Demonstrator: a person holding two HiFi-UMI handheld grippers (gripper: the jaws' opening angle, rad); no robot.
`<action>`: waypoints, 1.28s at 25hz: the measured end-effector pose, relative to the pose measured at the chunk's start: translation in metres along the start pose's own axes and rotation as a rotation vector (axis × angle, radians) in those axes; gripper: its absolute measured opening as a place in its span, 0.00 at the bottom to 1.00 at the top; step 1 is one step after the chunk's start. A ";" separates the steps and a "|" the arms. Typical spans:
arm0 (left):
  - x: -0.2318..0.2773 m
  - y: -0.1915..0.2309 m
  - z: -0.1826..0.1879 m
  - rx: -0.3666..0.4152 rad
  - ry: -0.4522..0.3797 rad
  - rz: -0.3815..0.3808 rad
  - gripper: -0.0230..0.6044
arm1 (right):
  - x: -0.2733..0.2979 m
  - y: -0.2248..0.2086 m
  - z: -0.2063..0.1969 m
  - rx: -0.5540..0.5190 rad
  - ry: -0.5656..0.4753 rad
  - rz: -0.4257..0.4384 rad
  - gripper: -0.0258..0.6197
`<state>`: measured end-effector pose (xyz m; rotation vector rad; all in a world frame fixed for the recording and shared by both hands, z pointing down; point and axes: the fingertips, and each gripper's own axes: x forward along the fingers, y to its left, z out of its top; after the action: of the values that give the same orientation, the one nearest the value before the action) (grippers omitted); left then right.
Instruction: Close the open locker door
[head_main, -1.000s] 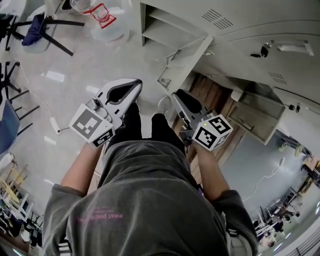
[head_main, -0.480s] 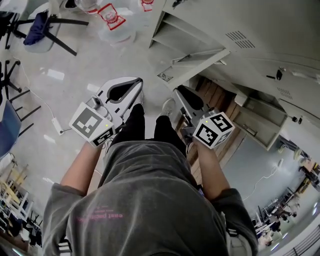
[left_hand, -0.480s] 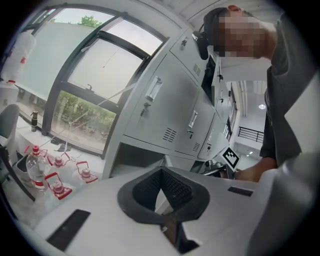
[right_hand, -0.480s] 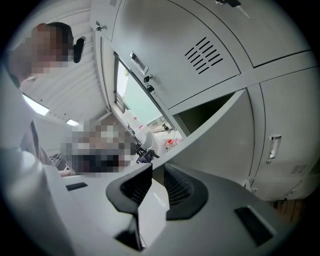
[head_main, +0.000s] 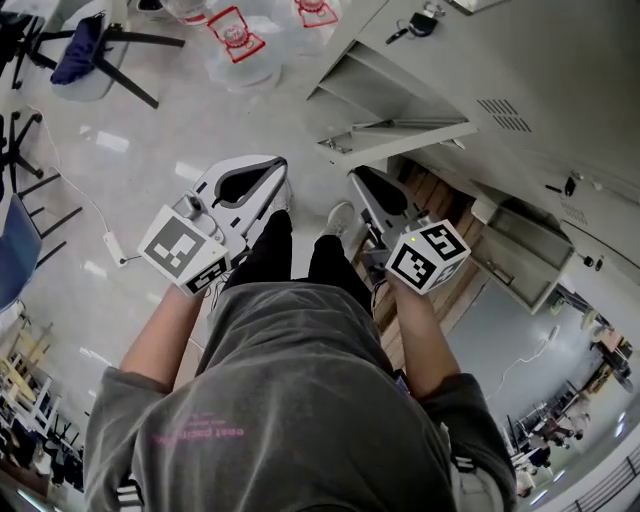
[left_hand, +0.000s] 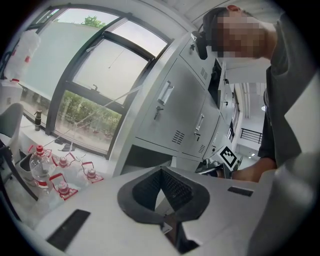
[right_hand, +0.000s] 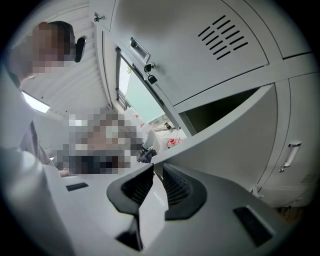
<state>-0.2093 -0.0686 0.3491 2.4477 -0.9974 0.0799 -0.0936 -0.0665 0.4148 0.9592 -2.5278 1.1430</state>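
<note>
The grey locker's open door (head_main: 400, 130) sticks out over the floor in the head view, below its dark open compartment (head_main: 365, 80). My right gripper (head_main: 356, 182) hangs just under that door, apart from it, jaws together and empty. In the right gripper view the door's edge (right_hand: 225, 125) runs slantwise just beyond the right gripper (right_hand: 157, 169). My left gripper (head_main: 272, 168) is level with it on the left over bare floor, shut on nothing. From the left gripper (left_hand: 161, 171) I see the open compartment (left_hand: 142, 160) ahead.
Several water bottles (head_main: 235, 40) stand on the floor beside the locker, with a chair (head_main: 90, 50) further left. A power strip and cable (head_main: 110, 245) lie at the left. Keys (head_main: 415, 22) hang from a closed locker door. Another low door (head_main: 510, 255) stands open at the right.
The locker and its open door have shifted up and to the right in the head view, the door now lying flatter across it. Both grippers stay shut in nearly the same place.
</note>
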 end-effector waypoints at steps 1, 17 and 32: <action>0.000 0.002 0.000 -0.002 -0.001 0.002 0.05 | 0.003 0.000 0.002 -0.004 0.001 0.001 0.14; -0.006 0.031 -0.001 -0.040 -0.021 0.037 0.05 | 0.040 -0.012 0.030 -0.040 0.008 -0.022 0.10; -0.007 0.066 0.009 -0.066 -0.052 0.080 0.05 | 0.076 -0.031 0.066 -0.069 0.002 -0.049 0.10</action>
<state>-0.2596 -0.1089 0.3674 2.3606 -1.1037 0.0097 -0.1271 -0.1664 0.4211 0.9965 -2.5104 1.0347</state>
